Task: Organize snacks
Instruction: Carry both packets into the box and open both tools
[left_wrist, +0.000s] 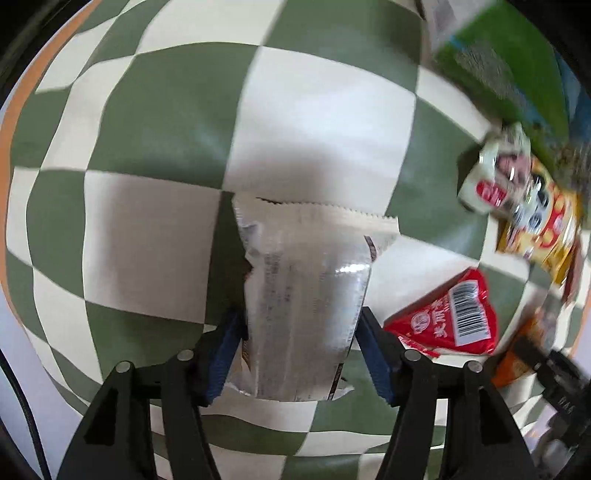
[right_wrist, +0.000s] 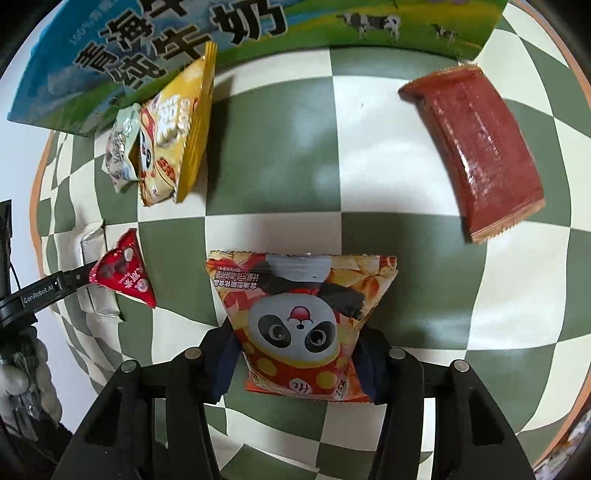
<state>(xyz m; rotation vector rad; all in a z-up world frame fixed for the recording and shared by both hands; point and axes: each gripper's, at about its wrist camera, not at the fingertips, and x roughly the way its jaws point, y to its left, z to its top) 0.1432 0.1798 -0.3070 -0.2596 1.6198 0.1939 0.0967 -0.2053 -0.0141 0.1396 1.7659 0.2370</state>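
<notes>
Left wrist view: left claw (left_wrist: 301, 332) pointing straight down over checkered bench (left_wrist: 155, 122), clamped on silver pouch (left_wrist: 306, 295), blue pads pressing both sides; pouch hangs over a white square, whether touching the cloth cannot tell. Red triangle pack (left_wrist: 448, 315) just right of the claw. Further right, blurred: pale pack (left_wrist: 487, 181) against yellow pack (left_wrist: 543, 221), green milk box (left_wrist: 491, 55) beyond. Right wrist view: right claw (right_wrist: 295, 363) clamped on panda bag (right_wrist: 303, 321), bag pinched at its lower half, upper half splayed over the bench (right_wrist: 391, 155). Maroon bar (right_wrist: 476, 155) lying alone, well apart at upper right. Yellow pack (right_wrist: 177, 129) and pale pack (right_wrist: 123, 147) touching, both against the milk box (right_wrist: 147, 48). At left edge, left claw seen from the side on the silver pouch (right_wrist: 88, 243), red triangle pack (right_wrist: 123, 271) in front of it. Judged step: both hands mid-carry, one snack each, gathering toward the cluster by the box. Next move calls for lowering each snack beside the yellow pack without knocking the red triangle, then parting the claws. Maroon bar not yet collected.
</notes>
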